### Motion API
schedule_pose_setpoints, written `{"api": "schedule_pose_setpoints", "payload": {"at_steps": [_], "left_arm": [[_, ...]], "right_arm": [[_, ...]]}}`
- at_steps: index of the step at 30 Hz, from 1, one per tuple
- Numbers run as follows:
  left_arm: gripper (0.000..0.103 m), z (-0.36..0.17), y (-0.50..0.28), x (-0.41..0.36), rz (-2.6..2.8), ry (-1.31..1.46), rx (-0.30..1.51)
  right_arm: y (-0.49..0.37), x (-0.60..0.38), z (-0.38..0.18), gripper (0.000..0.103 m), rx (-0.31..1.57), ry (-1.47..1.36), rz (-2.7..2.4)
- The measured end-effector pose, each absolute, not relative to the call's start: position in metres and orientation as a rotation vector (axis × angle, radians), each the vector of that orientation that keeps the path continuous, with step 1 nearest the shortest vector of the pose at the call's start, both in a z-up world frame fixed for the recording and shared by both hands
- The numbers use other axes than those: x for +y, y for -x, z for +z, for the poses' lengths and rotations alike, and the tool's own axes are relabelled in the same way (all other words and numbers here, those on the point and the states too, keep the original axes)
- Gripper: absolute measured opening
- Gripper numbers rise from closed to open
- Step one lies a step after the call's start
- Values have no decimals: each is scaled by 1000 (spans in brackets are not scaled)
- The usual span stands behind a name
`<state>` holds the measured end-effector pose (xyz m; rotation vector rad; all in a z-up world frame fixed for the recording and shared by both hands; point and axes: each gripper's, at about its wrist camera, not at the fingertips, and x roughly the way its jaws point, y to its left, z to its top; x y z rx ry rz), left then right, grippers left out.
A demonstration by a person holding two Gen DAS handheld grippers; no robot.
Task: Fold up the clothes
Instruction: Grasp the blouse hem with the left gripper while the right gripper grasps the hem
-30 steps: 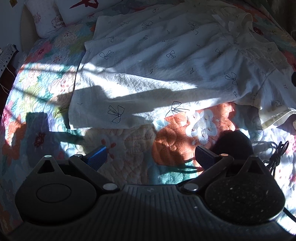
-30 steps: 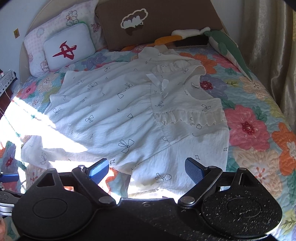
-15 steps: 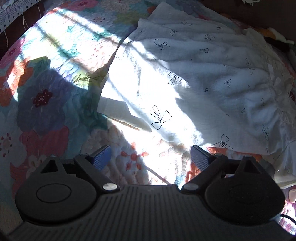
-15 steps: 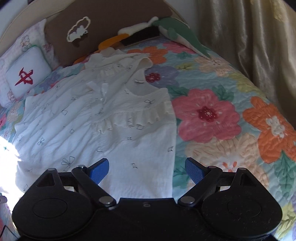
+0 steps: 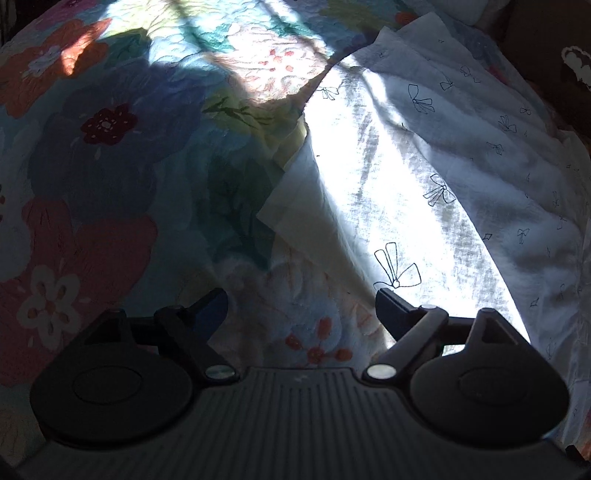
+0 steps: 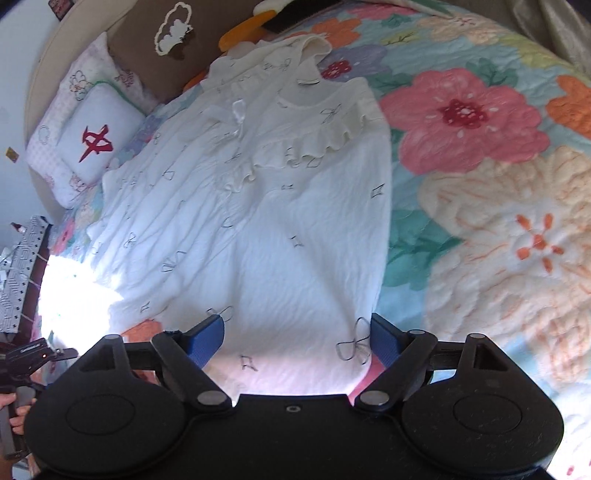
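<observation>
A white dress with small black bow prints (image 6: 258,229) lies spread flat on the floral quilt (image 6: 480,229), its ruffled collar toward the pillows. My right gripper (image 6: 297,338) is open, its blue pads straddling the near sleeve end just above the cloth. In the left wrist view the dress's hem corner (image 5: 388,206) lies partly in sunlight, partly in shadow. My left gripper (image 5: 301,308) is open and low over the quilt (image 5: 110,184), its right finger at the hem edge, its left finger over bare quilt.
A brown cushion (image 6: 166,48), a white pillow with a red mark (image 6: 96,136) and soft toys (image 6: 243,29) sit at the headboard. The left gripper and hand show at the lower left of the right wrist view (image 6: 26,362).
Both grippers have moved down and closer to the dress. The left swung toward the hem corner; the right moved to the sleeve end. Both stayed open.
</observation>
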<state>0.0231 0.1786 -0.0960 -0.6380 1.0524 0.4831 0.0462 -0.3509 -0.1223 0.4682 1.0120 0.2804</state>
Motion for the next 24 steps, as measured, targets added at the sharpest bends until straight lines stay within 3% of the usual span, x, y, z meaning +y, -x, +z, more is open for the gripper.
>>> {"api": "schedule_pose_setpoints", "payload": {"at_steps": [2, 4, 5, 6, 7, 16, 24], "left_arm": [[87, -98, -25, 180, 492, 646, 998], [50, -96, -30, 174, 456, 552, 942], [14, -93, -34, 168, 446, 475, 924], [5, -88, -37, 161, 452, 379, 916], [1, -83, -36, 157, 444, 340, 887], [0, -15, 13, 161, 512, 324, 680], [1, -71, 13, 170, 517, 447, 901]], "right_arm": [[-48, -341, -124, 75, 991, -409, 292], [-51, -336, -125, 51, 969, -363, 298], [-53, -335, -124, 42, 963, -342, 301], [-55, -333, -123, 18, 954, -318, 306], [-59, -335, -119, 5, 940, -300, 312], [-46, -352, -62, 2, 744, -216, 311], [-40, -356, -98, 5, 871, -244, 290]]}}
